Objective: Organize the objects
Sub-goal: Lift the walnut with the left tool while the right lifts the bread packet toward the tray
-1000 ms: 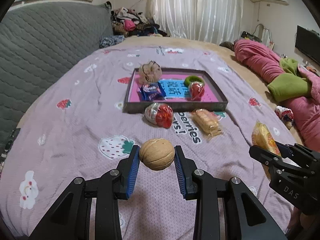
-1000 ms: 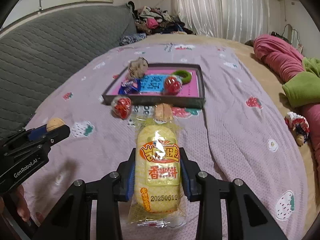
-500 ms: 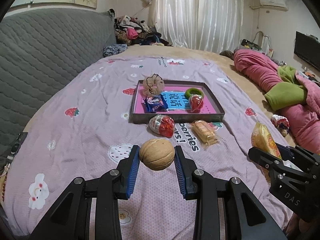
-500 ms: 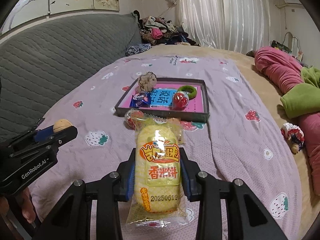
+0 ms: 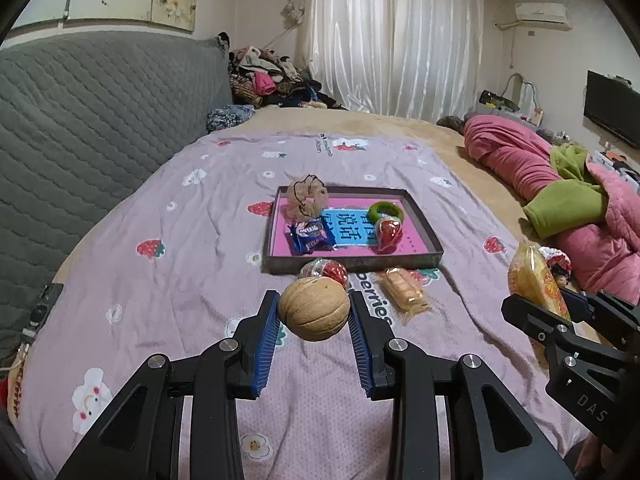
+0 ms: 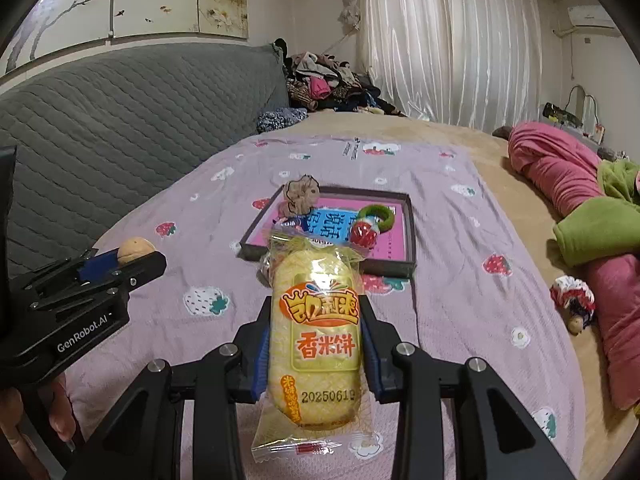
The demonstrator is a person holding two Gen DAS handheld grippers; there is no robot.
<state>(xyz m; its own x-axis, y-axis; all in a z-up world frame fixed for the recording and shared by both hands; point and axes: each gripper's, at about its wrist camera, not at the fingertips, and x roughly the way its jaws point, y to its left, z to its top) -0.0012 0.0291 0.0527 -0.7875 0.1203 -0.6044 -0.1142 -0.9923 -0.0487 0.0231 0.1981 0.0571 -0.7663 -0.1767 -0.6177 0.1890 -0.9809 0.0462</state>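
Note:
My left gripper (image 5: 314, 314) is shut on a tan walnut (image 5: 314, 309), held above the purple strawberry bedspread. My right gripper (image 6: 314, 340) is shut on a yellow rice cracker packet (image 6: 316, 340); it also shows at the right in the left wrist view (image 5: 534, 284). Ahead lies a dark tray (image 5: 426, 228) with a pink floor, holding a net pouch (image 5: 306, 200), a blue snack packet (image 5: 310, 234), a green ring (image 5: 384, 210) and a red wrapped sweet (image 5: 388, 232). In front of the tray lie a red wrapped sweet (image 5: 330, 270) and a biscuit packet (image 5: 402, 288).
A grey quilted headboard (image 5: 80, 128) runs along the left. Pink and green bedding (image 5: 560, 192) is piled at the right. A heap of clothes (image 5: 264, 84) sits at the far end by white curtains. A small doll (image 6: 574, 300) lies at the bed's right side.
Both grippers have risen and drawn back from the tray while keeping their hold; the tray and loose items look farther away.

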